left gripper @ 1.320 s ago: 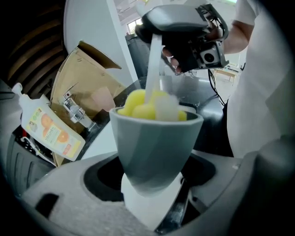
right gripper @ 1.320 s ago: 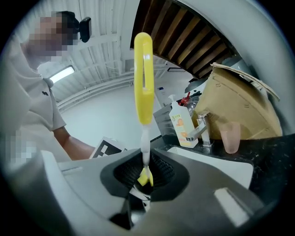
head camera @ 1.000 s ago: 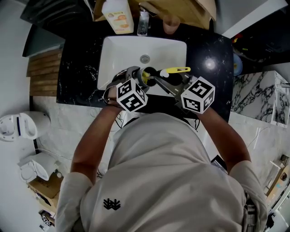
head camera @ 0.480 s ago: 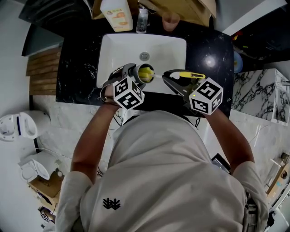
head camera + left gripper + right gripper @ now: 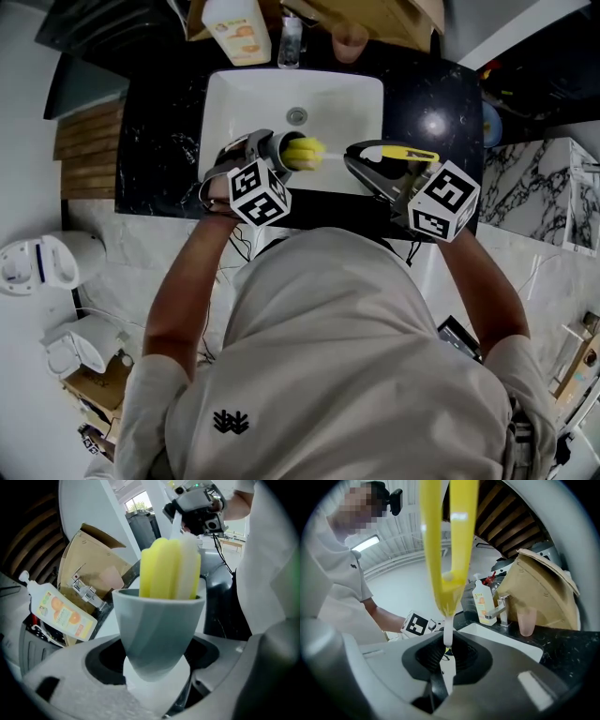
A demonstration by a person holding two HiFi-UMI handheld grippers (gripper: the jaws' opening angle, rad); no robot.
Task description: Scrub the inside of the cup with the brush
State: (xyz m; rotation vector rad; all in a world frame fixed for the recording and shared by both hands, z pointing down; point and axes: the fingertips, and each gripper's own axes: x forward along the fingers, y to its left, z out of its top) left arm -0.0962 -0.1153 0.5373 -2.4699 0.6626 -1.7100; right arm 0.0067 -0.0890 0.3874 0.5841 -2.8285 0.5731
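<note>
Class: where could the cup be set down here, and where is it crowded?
Free: basin floor around the drain; black counter right of the basin. Crowded: behind the basin, with bottle, tap, pink tumbler.

Over the white sink (image 5: 352, 103) the back half lies open. Near its front edge a brush (image 5: 394, 152) reaches across to a cup (image 5: 150, 630) and bars the way there. Behind the sink a tap (image 5: 290, 42), a soap bottle (image 5: 239, 28), a pink tumbler (image 5: 349, 42) and a brown paper bag (image 5: 398, 21) stand close together. The dark counter (image 5: 436, 103) to the right leaves room to pass.
</note>
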